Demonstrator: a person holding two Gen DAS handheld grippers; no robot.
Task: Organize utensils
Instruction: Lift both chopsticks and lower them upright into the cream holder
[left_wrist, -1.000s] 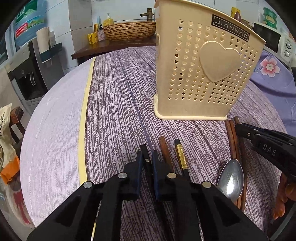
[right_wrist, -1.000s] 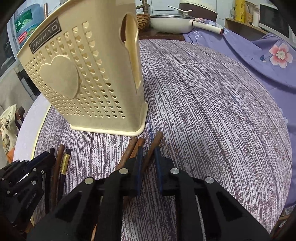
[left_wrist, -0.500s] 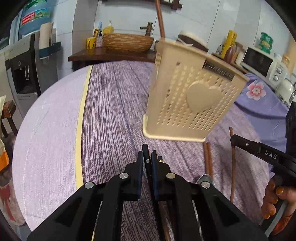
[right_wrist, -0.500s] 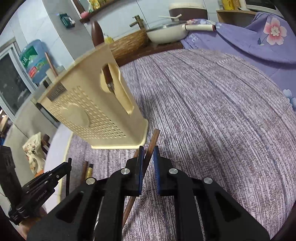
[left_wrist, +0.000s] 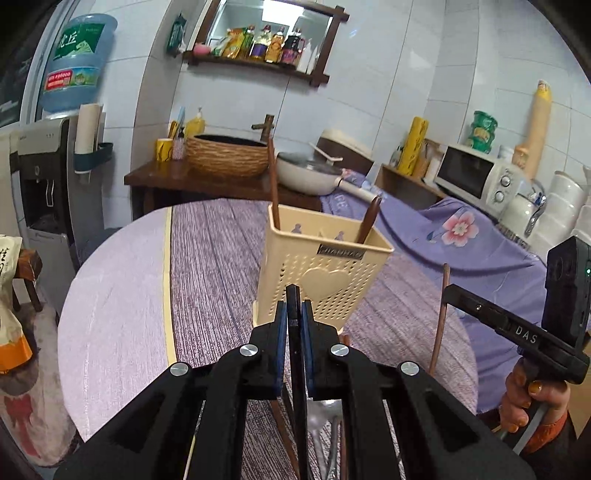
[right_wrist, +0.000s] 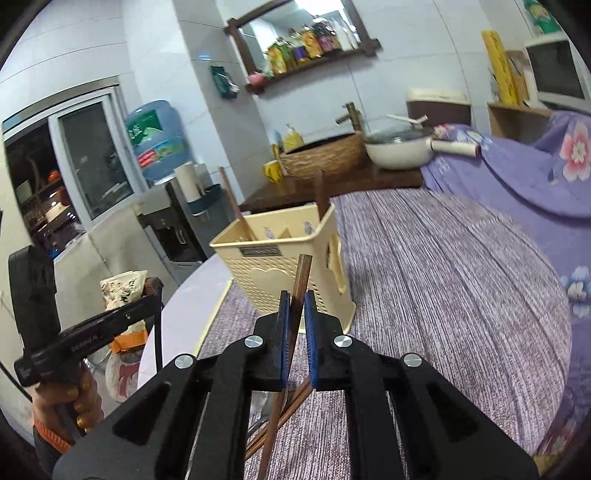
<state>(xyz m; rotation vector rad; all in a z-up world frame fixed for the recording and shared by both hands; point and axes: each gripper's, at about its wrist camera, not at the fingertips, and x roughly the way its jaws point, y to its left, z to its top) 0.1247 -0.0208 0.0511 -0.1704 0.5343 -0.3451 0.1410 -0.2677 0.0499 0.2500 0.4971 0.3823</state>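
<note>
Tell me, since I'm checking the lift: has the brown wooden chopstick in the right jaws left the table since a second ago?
Yes. The brown wooden chopstick has risen, its tip now against the beige perforated holder.

The black chopstick (left_wrist: 294, 306) clamped in the left gripper (left_wrist: 294, 317) vanishes behind the black fingers, its lower end out of sight. Under them a shiny metal spoon (left_wrist: 320, 417) shows only in part. The brown wooden chopstick (right_wrist: 300, 277) in the right gripper (right_wrist: 297, 314) runs off the bottom edge. In the cream perforated plastic utensil basket (left_wrist: 321, 280), two brown handles (left_wrist: 273, 181) hide their lower ends; its label is unreadable.
</note>
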